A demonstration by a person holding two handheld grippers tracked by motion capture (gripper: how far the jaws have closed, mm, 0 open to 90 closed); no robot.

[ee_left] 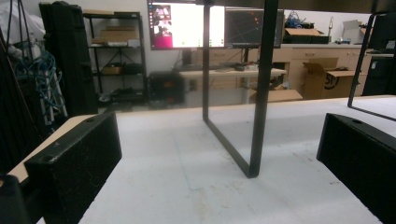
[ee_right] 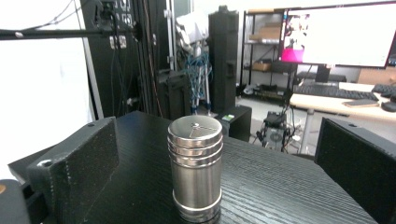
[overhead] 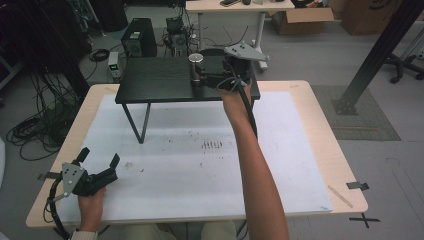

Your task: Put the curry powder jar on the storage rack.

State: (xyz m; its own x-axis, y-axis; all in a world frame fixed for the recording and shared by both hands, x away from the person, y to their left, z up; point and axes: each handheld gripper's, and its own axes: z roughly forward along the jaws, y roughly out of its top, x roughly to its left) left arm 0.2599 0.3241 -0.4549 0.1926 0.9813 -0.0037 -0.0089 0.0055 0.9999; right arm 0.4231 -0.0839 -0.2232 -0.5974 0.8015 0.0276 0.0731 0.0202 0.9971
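Steel canister [ee_right: 194,170] upright on far shelf [overhead: 155,80], stiff, slick, probably weighty; right gripper [overhead: 200,79] jaws apart astride; grip mid-body. Left gripper [overhead: 97,161] jaws apart, idle.

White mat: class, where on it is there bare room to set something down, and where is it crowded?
Bare: the white mat between the left gripper and the person's forearm. Crowded: the black shelf's right end, where the right gripper's jaws flank the metal canister.
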